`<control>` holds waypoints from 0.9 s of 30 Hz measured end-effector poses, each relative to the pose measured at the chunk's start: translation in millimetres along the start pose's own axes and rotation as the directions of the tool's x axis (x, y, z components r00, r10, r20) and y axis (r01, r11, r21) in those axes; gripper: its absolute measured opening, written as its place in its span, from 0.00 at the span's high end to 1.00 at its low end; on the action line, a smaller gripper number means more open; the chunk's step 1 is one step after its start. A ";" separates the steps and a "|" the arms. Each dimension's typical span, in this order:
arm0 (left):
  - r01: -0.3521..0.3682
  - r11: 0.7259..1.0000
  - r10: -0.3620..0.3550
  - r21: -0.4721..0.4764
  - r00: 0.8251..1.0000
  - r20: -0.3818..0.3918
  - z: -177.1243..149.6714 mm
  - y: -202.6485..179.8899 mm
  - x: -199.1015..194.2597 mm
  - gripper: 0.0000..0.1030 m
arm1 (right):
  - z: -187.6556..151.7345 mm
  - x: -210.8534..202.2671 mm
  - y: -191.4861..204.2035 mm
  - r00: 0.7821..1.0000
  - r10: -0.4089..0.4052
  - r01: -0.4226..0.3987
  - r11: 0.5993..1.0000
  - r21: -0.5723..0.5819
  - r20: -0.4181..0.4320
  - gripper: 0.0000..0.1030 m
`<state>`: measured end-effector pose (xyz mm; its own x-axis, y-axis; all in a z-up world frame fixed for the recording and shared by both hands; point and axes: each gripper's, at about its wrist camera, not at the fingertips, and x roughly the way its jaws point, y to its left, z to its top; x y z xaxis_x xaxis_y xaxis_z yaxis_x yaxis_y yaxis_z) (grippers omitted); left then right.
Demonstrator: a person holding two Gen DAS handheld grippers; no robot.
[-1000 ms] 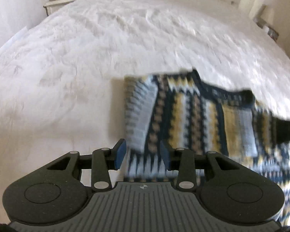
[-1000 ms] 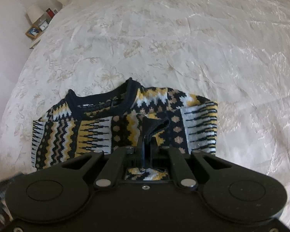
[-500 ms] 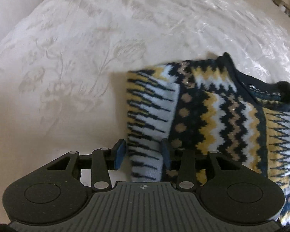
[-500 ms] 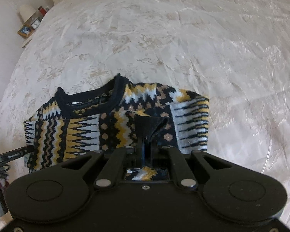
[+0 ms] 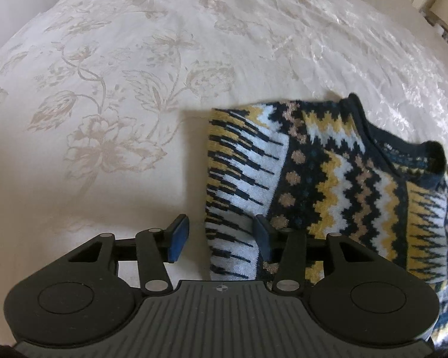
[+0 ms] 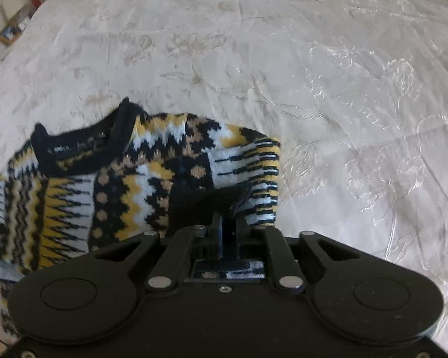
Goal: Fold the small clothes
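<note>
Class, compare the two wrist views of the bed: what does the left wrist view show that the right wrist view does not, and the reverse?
Only the left wrist view: the left hand-held gripper with blue pads wide apart, straddling the sweater's folded side edge without pressing it; its jaws have just been opening.

Only the right wrist view: the right hand-held gripper, jaws just starting to open, with the dark cuff between them, and a cluttered nightstand at the far left.

Both: the patterned sweater with its navy collar, lying on the cream floral bedspread.
</note>
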<state>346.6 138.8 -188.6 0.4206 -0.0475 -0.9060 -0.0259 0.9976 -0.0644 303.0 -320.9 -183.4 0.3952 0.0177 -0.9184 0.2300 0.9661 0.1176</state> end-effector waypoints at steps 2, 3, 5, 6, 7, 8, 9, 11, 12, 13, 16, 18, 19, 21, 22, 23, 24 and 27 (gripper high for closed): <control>0.002 1.000 -0.002 -0.002 1.000 0.021 4.5 1.4 -4.6 0.56 | -3.6 1.8 -1.1 1.000 -0.002 0.002 1.000 0.007 -0.001 0.80; -0.001 1.000 0.001 0.002 1.000 0.030 8.3 1.6 -5.6 0.55 | -4.5 2.8 -2.2 1.000 -0.004 0.004 1.000 0.012 -0.003 0.79; -0.004 1.000 0.004 0.009 0.999 0.040 17.6 0.2 -4.0 0.55 | -5.7 5.6 -4.9 1.000 -0.008 0.008 1.000 0.017 -0.005 0.78; -0.006 1.000 0.005 0.013 0.999 0.041 23.0 -0.7 -1.5 0.55 | -5.6 6.2 -4.7 1.000 -0.008 0.008 1.000 0.019 -0.006 0.78; -0.011 1.000 0.010 0.018 0.999 0.041 27.5 -2.0 2.0 0.56 | -5.6 6.3 -5.0 1.000 -0.009 0.009 1.000 0.018 -0.006 0.78; -0.016 1.000 0.015 0.027 0.999 0.042 32.1 -3.2 5.8 0.56 | -5.2 5.9 -5.0 1.000 -0.011 0.011 1.000 0.015 -0.007 0.78; -0.024 0.999 0.022 0.038 0.999 0.042 37.3 -5.3 11.1 0.56 | -4.8 6.5 -4.5 1.000 -0.013 0.013 1.000 0.012 -0.008 0.77; -0.049 0.997 0.047 0.057 0.998 0.035 46.0 -7.3 21.9 0.55 | -4.5 6.7 -4.1 1.000 -0.015 0.015 1.000 0.011 -0.008 0.75; -0.061 0.996 0.060 0.061 0.998 0.024 48.1 -6.4 26.3 0.55 | -4.3 6.5 -4.4 1.000 -0.014 0.014 1.000 0.013 -0.007 0.72; -0.069 0.996 0.069 0.058 0.998 0.011 50.7 -4.9 31.6 0.53 | -4.0 7.0 -4.7 1.000 -0.013 0.013 1.000 0.016 -0.005 0.66; -0.079 0.997 0.080 0.026 0.997 -0.017 53.1 1.3 41.5 0.49 | -2.8 6.4 -6.0 1.000 0.001 -0.001 1.000 0.025 0.008 0.44; -0.084 0.996 0.084 0.017 0.996 -0.014 51.5 1.6 44.0 0.48 | -1.6 3.7 -5.2 1.000 -0.005 0.004 1.000 0.026 0.021 0.29; -0.086 0.996 0.086 0.019 0.996 -0.008 49.8 1.3 44.3 0.46 | -0.9 1.7 -4.4 0.999 -0.021 0.020 1.000 0.019 0.033 0.23; -0.091 0.996 0.091 0.023 0.996 0.007 45.8 1.7 44.5 0.43 | 1.9 -0.6 -3.1 0.997 -0.039 0.039 0.999 0.007 0.064 0.23; -0.092 0.996 0.091 0.019 0.996 0.012 44.0 2.6 44.8 0.41 | 3.7 -1.2 -3.4 0.996 -0.042 0.042 0.999 0.006 0.073 0.22; -0.092 0.996 0.092 0.011 0.996 0.014 43.8 3.7 44.6 0.39 | 5.9 -0.2 -3.9 0.996 -0.043 0.043 0.999 0.007 0.078 0.21; -0.091 0.996 0.091 0.003 0.996 0.016 43.1 5.2 43.8 0.36 | 8.5 3.0 -4.6 0.996 -0.044 0.043 0.999 0.007 0.076 0.16; -0.092 0.996 0.092 -0.007 0.996 0.015 44.7 9.7 47.5 0.29 | 14.5 17.5 -7.1 0.996 -0.065 0.065 0.998 0.001 0.053 0.14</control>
<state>406.9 148.5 -213.5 0.4298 0.0451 -0.9018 -0.0705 0.9974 0.0163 321.2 -331.1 -194.9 0.4262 -0.0592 -0.9027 0.2558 0.9650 0.0575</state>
